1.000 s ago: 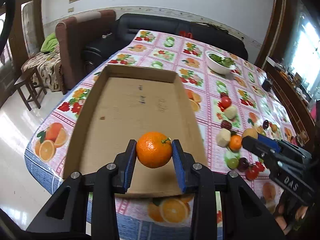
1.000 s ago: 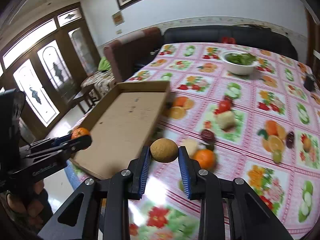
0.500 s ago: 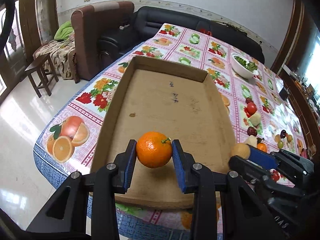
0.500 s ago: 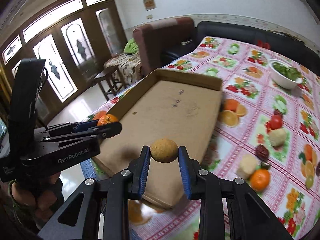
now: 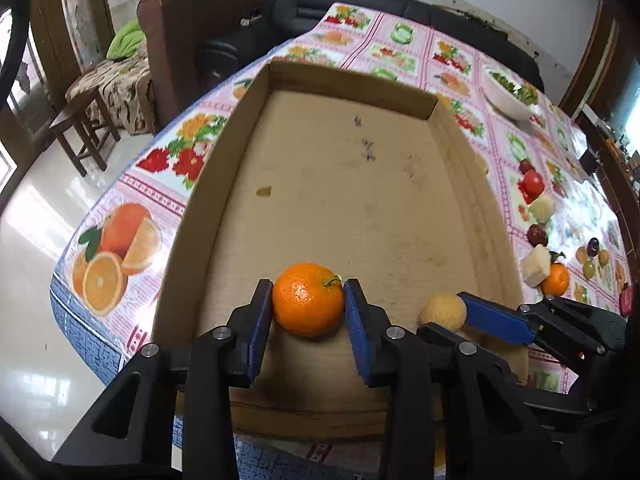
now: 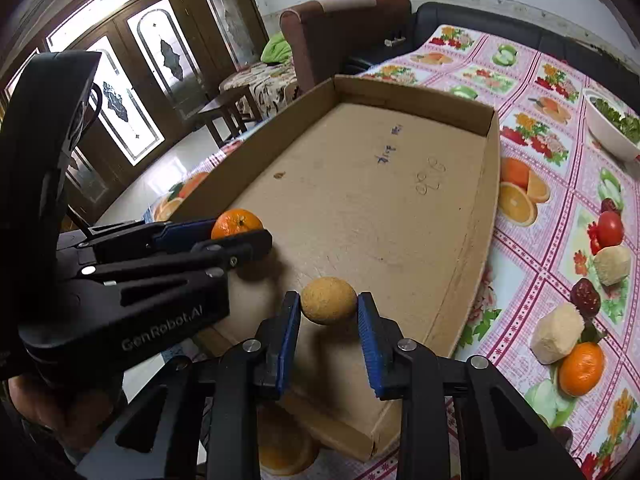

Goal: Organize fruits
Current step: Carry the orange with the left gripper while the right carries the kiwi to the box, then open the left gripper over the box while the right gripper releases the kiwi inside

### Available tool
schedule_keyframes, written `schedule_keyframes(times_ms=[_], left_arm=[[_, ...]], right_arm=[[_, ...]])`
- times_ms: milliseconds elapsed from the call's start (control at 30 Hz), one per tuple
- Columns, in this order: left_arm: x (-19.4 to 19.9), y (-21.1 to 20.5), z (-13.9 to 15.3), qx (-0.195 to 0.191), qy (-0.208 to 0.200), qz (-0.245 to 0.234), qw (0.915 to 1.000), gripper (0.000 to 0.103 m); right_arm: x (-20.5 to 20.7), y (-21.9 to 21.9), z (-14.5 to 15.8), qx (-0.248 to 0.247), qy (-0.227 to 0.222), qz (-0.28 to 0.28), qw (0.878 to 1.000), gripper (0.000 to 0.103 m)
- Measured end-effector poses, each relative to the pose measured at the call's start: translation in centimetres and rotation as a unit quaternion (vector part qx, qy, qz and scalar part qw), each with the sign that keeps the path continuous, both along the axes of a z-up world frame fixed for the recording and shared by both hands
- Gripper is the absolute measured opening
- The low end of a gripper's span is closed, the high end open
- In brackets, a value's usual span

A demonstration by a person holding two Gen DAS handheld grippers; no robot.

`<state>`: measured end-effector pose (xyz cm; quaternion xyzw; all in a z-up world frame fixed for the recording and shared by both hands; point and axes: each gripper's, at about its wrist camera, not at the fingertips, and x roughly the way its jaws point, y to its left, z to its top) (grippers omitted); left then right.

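Observation:
My left gripper [image 5: 308, 306] is shut on an orange mandarin [image 5: 308, 305], low over the near end of the shallow cardboard box [image 5: 352, 200]. My right gripper [image 6: 329, 306] is shut on a tan round fruit [image 6: 328, 300], just above the box floor near its front right corner. In the left wrist view that tan fruit [image 5: 443, 311] and the right gripper [image 5: 452, 316] sit just right of the mandarin. In the right wrist view the left gripper [image 6: 236, 236] holds the mandarin [image 6: 236, 224] at the left.
The box [image 6: 400, 200] lies on a fruit-print tablecloth [image 6: 560, 216]. Loose fruit sits to its right: a tomato [image 6: 610, 228], pale peeled pieces [image 6: 558, 338], an orange [image 6: 581, 368], dark plums [image 6: 585, 297]. A white bowl of greens [image 6: 612, 128] stands far right. An armchair [image 5: 192, 40] and a stool [image 5: 84, 128] stand beyond the table's left edge.
Both grippers have come down and forward over the box's near end with their fruits held. The right gripper swung left from the loose fruit to beside the left one.

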<state>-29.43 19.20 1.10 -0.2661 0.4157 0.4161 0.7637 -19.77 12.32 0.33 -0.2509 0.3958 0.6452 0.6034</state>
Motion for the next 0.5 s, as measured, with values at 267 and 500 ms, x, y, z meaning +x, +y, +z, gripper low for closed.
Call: schedule_keyframes(times_ms=[267,500], left_arm=[[-0.5,-1.0,1.9,0.039,0.005,0.020,0.9990,0.049],[-0.7,-1.7,3.8,0.062,-0.008,0.031,0.9976,0.054]], right_arm=[[1.0,-0.5,0.1,0.004,0.015,-0.015,1.000,0.042],[2.4,-3.6,2.2,0.038,0.027,-0.033,0.998,0.047]])
